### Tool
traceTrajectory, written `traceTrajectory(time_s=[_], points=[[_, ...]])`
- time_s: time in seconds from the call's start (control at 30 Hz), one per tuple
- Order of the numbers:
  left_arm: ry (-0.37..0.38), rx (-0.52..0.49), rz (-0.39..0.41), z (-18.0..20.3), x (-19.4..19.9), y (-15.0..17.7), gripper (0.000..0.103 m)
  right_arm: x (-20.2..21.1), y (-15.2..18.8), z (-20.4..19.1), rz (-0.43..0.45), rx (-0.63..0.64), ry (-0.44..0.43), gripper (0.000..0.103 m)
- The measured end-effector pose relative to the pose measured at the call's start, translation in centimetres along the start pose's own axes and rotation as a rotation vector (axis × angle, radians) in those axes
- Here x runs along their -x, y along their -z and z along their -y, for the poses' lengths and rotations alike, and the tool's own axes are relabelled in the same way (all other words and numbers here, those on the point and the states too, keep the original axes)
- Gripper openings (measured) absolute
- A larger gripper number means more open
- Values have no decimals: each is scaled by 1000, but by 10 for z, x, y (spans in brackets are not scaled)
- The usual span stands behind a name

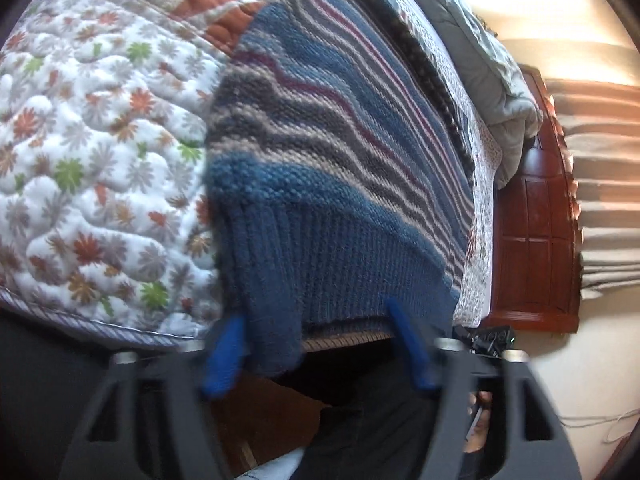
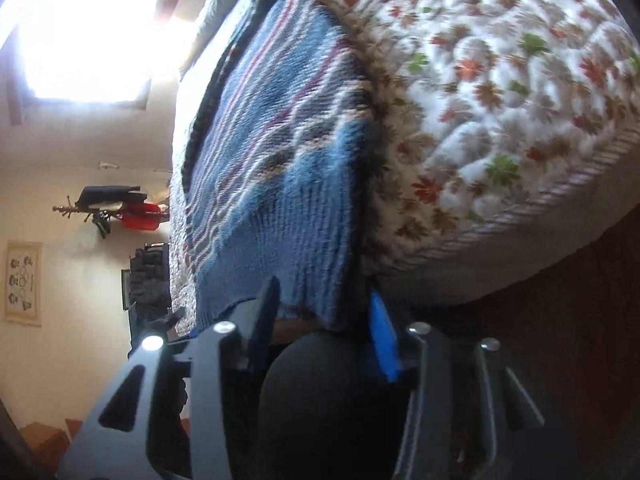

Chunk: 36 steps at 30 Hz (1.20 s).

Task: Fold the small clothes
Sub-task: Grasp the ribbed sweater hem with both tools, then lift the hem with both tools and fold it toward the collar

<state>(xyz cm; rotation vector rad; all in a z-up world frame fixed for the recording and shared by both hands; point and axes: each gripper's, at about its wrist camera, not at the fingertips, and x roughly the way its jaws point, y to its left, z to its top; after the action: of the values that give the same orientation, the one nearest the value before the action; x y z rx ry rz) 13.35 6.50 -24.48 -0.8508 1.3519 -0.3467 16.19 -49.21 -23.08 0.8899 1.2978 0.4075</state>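
The left gripper (image 1: 320,344), rolled hard to one side so the room stands on edge, reaches level toward the near edge of a bed with its blue fingers (image 1: 224,356) spread wide; the ribbed hem of a striped knit sweater (image 1: 320,184) hangs between them, touching the left finger but not pinched. The right gripper (image 2: 324,332), rolled the opposite way, meets the same hem from the other corner, its fingers likewise parted, the bright blue one (image 2: 384,340) beside the sweater's folded edge; motion blur hides whether either pad presses the wool. The sweater (image 2: 280,152), blue with grey, white and maroon bands, lies flat on a floral quilt (image 1: 88,152), its hem overhanging the quilt's corded border. Beyond it, a grey duvet (image 1: 480,52) is bunched against a reddish wooden bed frame (image 1: 532,240). Farther off, the right view takes in a bright window (image 2: 84,40), a coat rack (image 2: 116,208) and a framed picture (image 2: 24,284) on a cream wall.
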Motion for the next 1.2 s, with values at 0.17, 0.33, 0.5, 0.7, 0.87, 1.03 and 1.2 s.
traceTrajectory(time_s=[0.17,0.33,0.5,0.7,0.87,1.03,1.2], points=[[-5,13,5,-7,-1,-3,34,-7,-2,-7,9,30,9,9],[19,-2,21,-19,6,-3,9,-4,-2,-20,38,74,7,7],[77,-19,65,-19,24,-4,9,8,-12,-48,76,110,-41,7],[153,-87,155,13,70,-14,8,33,-31,-87,127,171,-84,7],[180,-155,202,51,99,-31,8,49,-57,-123,156,217,-102,7],[150,-235,233,90,115,-56,8,60,-92,-156,177,267,-96,7],[113,-291,258,126,126,-93,8,67,-127,-179,201,299,-85,7]])
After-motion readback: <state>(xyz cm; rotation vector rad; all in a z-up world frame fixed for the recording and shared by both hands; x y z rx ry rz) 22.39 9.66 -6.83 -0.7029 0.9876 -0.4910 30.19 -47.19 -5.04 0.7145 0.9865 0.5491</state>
